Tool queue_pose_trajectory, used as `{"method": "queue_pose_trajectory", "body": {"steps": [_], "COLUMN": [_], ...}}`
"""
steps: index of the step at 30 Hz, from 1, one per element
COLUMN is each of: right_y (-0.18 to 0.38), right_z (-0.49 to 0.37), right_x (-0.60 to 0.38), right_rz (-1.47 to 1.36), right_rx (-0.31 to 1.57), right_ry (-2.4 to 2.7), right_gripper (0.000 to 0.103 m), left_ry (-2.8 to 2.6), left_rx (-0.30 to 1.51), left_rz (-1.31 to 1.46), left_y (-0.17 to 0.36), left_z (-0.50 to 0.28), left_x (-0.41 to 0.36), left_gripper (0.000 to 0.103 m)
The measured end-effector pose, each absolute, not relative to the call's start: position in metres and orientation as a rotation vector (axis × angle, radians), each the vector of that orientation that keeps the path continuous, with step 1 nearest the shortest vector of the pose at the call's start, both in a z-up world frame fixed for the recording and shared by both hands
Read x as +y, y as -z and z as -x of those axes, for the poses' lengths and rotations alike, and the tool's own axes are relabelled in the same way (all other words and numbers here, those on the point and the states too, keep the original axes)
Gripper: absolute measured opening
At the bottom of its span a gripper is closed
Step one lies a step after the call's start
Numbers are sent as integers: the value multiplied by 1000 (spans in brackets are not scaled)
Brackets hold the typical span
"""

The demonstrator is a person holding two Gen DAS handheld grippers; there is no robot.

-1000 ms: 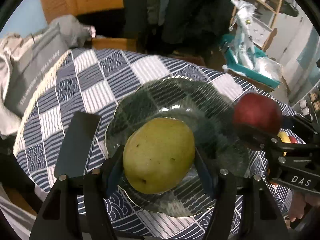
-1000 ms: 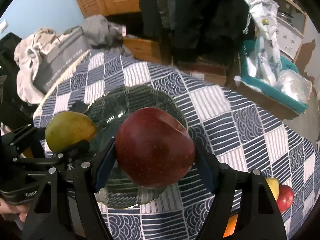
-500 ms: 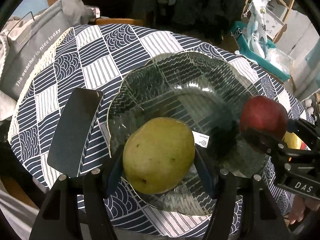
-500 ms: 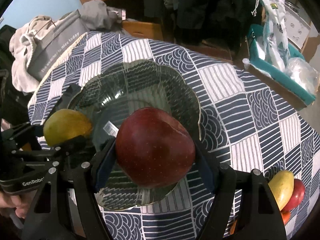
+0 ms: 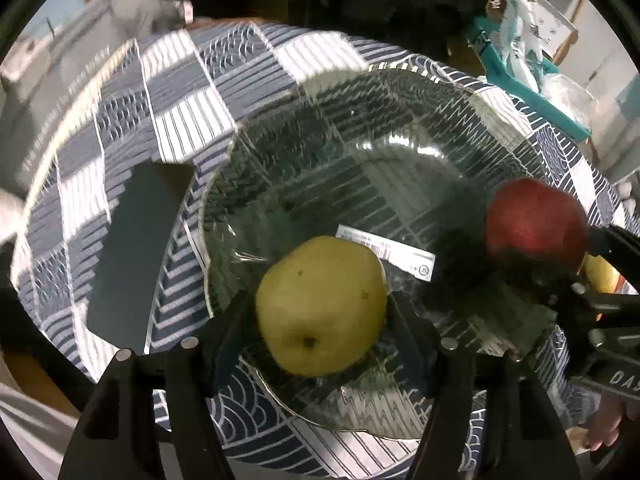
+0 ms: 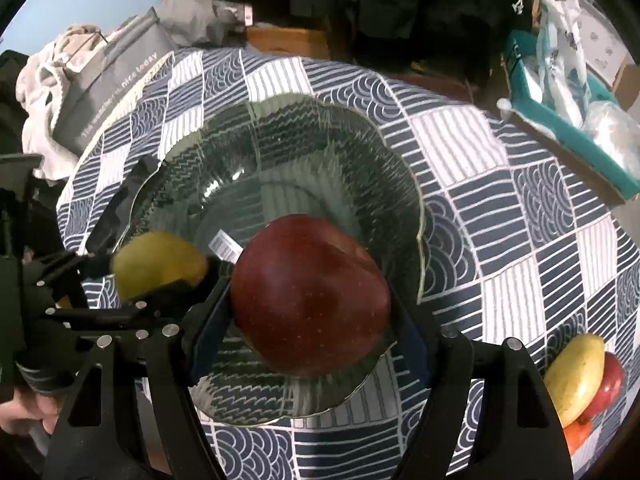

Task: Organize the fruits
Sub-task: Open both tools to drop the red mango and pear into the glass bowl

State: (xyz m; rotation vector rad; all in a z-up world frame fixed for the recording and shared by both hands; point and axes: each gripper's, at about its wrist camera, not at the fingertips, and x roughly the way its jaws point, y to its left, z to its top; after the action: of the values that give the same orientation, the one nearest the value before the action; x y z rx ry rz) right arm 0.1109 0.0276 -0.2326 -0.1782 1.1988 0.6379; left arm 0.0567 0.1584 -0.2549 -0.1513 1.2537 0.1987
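My left gripper (image 5: 322, 308) is shut on a yellow-green pear (image 5: 320, 304) and holds it over the near part of a glass bowl (image 5: 360, 128). My right gripper (image 6: 312, 300) is shut on a dark red apple (image 6: 310, 294) and holds it over the same glass bowl (image 6: 304, 128). The apple also shows at the right of the left wrist view (image 5: 534, 222). The pear shows at the left of the right wrist view (image 6: 160, 260). A white barcode label (image 5: 384, 250) lies on the bowl's bottom.
The bowl stands on a blue and white patterned tablecloth (image 6: 500, 208). A dark flat slab (image 5: 132, 244) lies left of the bowl. A yellow mango (image 6: 576, 376), a red fruit (image 6: 608, 384) and an orange one (image 6: 576, 434) lie at the table's right edge. A grey bag (image 6: 116, 76) sits far left.
Both grippers have moved down and forward over the glass bowl with their fruit. The pear has turned in the left jaws, its dimpled end now facing the camera.
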Motion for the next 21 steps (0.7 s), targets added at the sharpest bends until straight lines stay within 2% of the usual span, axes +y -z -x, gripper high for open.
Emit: {"method": "queue_pose_trajectory", "body": {"steps": [2, 3, 5, 21], "right_y": [231, 230, 228, 178], "right_z": [-108, -109, -113, -111], "right_x": [29, 28, 24, 11], "right_rz": [189, 175, 103, 56], "right_rx": [1182, 1181, 1196, 1073], "right_ry": [-642, -641, -664, -639], "right_gripper": [76, 76, 83, 83], "left_ry": [-200, -201, -203, -194], "left_rx": [1233, 1229, 1226, 1108], "left_rz": [112, 101, 95, 112], "left_y": [250, 249, 247, 194], "left_z": [-57, -56, -56, -46], "left_x": [154, 153, 153, 148], "left_gripper": [87, 87, 87, 88]}}
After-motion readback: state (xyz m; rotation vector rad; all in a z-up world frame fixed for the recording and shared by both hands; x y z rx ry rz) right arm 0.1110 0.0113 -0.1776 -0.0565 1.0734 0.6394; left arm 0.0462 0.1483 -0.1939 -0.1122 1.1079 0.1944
